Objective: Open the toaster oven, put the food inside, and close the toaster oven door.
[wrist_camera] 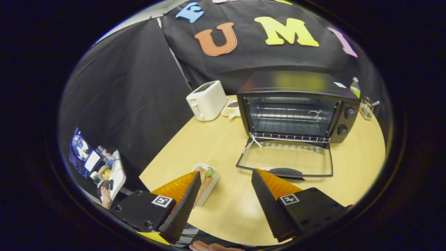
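Toaster oven (296, 108) sits open, upper right; tongs (226, 177) spread wide, empty, by the food tray (208, 183).

Item: our gripper (226, 174), two fingers, spread wide with nothing between them. Each of our fingers (181, 209) is a black wedge tapering to a point, its inner pad ribbed in fine ridges, its outer face orange. Each rides on a black block carrying a small square black-and-white marker; round screw holes dot the left block.
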Demonstrator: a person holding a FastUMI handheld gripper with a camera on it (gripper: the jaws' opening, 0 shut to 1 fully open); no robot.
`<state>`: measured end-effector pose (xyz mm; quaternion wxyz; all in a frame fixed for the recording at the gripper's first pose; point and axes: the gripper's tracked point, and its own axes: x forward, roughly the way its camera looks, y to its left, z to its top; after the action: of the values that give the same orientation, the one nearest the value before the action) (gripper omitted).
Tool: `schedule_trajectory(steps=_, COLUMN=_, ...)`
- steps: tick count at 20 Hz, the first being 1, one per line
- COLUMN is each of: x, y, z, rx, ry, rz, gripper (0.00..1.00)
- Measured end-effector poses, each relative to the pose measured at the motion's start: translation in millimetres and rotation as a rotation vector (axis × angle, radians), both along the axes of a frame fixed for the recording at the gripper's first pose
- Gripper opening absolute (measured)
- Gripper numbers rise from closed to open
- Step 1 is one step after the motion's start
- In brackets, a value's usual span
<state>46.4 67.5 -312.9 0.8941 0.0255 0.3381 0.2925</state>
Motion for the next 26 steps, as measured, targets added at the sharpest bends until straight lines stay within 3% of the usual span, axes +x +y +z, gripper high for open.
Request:
schedule_trajectory(steps=6, x=-10.1, y=38.1, z=-26.7, rx=-0.005, ry=0.203, rz=0.051, gripper=0.96)
schedule_trajectory(steps=14, x=-18.3, y=52.1, z=-63.1, rx=0.009, ry=0.454, rz=0.068, gripper=0.92)
schedule_trajectory(steps=17, x=-20.7, y=58.4, z=-69.2, rx=0.041, ry=0.479, rz=0.116, gripper=0.72)
schedule_trajectory(steps=21, x=-20.4, y=57.9, z=-61.4, rx=0.103, ry=0.508, rz=0.096, gripper=0.45)
schedule_trajectory(steps=26, x=-24.4, y=54.4, z=-40.7, rx=0.200, ry=0.529, rz=0.065, gripper=0.41)
